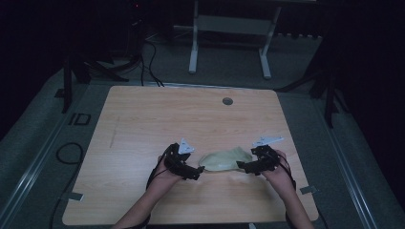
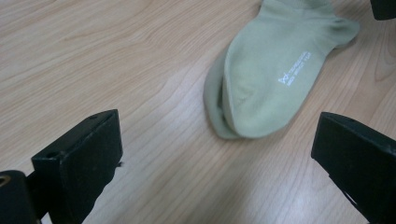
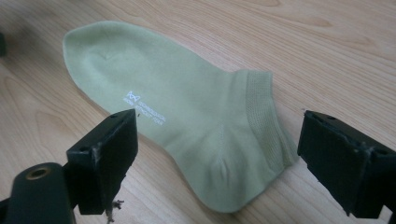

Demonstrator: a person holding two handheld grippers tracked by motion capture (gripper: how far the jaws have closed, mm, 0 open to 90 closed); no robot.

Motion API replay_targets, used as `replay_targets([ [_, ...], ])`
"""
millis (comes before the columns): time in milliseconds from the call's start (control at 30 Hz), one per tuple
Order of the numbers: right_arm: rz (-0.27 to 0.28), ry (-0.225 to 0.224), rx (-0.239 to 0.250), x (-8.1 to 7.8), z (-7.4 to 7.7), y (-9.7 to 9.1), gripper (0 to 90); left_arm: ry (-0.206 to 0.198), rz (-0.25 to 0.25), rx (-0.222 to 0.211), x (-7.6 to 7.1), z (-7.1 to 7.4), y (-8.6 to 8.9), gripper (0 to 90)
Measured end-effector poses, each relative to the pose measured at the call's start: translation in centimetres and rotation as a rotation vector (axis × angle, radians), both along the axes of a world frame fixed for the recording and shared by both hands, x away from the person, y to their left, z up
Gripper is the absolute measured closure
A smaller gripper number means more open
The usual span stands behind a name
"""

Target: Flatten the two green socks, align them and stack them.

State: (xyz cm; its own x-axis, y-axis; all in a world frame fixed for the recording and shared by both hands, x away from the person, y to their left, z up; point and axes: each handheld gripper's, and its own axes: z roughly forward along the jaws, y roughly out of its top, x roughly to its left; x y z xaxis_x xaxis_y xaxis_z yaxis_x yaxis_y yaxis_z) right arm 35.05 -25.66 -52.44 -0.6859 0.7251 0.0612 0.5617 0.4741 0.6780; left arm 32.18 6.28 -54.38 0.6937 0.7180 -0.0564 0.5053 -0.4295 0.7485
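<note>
The pale green sock [image 1: 224,160] lies flat on the wooden table [image 1: 143,124], near the person's edge, its long axis running across the table from hand to hand; its toe points at the left gripper [image 1: 193,172], its ribbed cuff at the right gripper [image 1: 244,167]; white lettering [image 3: 144,108] shows on its upper side. Each gripper sits just beside its end of the sock, jaws spread wide and gripping nothing; the sock rests free between them.

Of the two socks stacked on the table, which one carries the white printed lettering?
The upper pale green fabric ankle sock; the like-coloured lower sock only peeks out as a plain edge along its toe side.
</note>
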Motion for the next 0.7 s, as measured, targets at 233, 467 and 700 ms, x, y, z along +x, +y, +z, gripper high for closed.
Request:
replay_targets([
  [233, 0.024, 0.003, 0.007, -1.3, -0.5, -0.4, 12.7, -0.016, 0.020, 0.006, -1.1, -0.4, 1.7, 1.8],
  [467, 0.033, -0.025, -0.003, -2.7, -0.6, -1.2, 12.2, -0.011, 0.055, 0.008, -2.5, -0.9, 3.3, 1.6],
  [700, 0.028, -0.044, 0.031, -3.7, -0.8, -2.3, 12.0, -0.014, 0.061, 0.013, -4.0, -1.3, 4.8, 1.6],
])
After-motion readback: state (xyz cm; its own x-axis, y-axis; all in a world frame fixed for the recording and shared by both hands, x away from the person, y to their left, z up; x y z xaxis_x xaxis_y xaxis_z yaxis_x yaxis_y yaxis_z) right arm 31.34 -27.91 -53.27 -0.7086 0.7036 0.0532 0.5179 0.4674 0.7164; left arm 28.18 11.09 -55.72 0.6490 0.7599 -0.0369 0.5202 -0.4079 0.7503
